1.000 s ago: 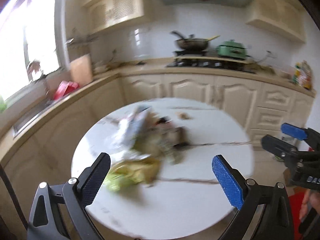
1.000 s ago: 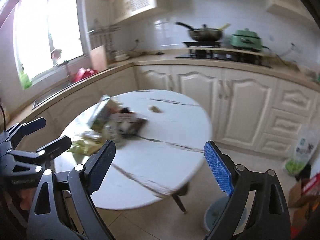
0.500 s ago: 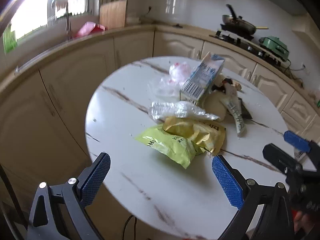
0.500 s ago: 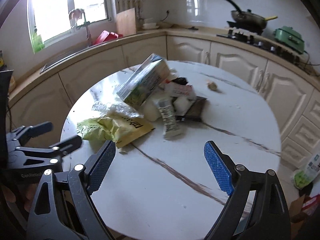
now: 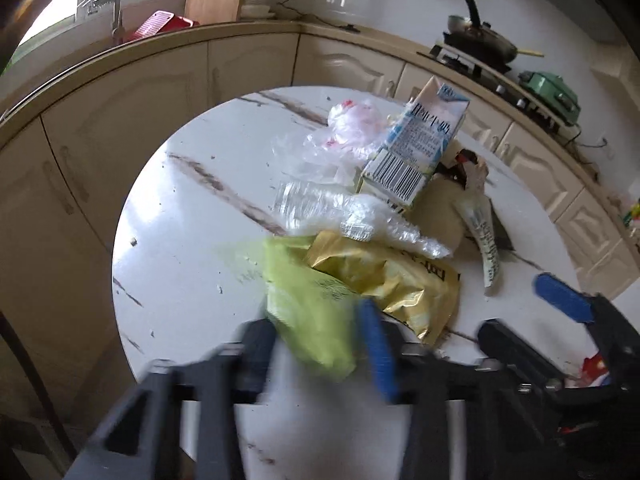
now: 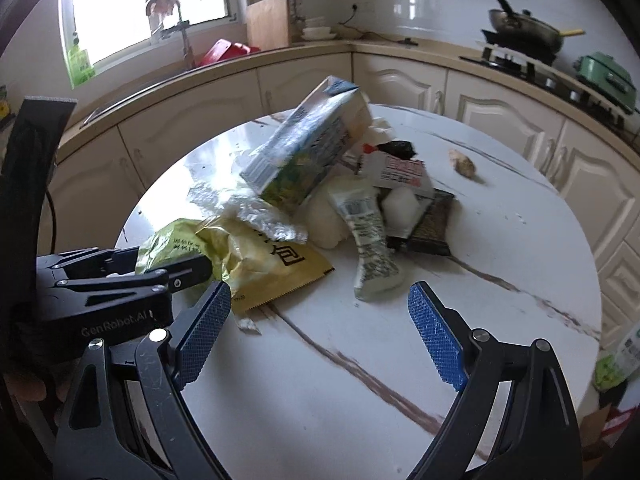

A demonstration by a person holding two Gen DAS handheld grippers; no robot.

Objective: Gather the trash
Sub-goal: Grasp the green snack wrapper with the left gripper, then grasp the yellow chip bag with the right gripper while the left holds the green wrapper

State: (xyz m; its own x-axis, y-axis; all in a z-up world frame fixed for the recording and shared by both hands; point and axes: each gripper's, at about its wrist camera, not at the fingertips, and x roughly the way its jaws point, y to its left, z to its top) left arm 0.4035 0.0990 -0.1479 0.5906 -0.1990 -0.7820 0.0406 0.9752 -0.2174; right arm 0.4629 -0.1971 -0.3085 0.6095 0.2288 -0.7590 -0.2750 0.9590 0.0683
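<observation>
The left gripper (image 5: 316, 340) is closing its fingers on the near corner of the crumpled lime-green plastic snack bag (image 5: 308, 304), which is lying at the near edge of the trash pile on the round white marble-veined tabletop (image 5: 192, 220). The picture is blurred there, so I cannot tell whether the pads are pressing the film yet. The right gripper (image 6: 320, 328) is hovering with its fingers spread wide and empty over bare tabletop, near the white squeezed tube (image 6: 370, 248).

The likely trouble: thin film is slippery, and a pinch on one corner may slide off as the bag lifts. The green bag is also overlapping the yellow foil packet (image 5: 384, 276), with a clear crinkled wrapper (image 5: 352, 216) on top, so pulling could be dragging those along. The tilted blue-and-white milk carton (image 5: 416, 148) is leaning on the pile and might topple if it shifts.

Around the tabletop, cream cabinets are curving under a beige counter, with a wok (image 6: 524, 32) on the stove and a bright window (image 6: 120, 4).
</observation>
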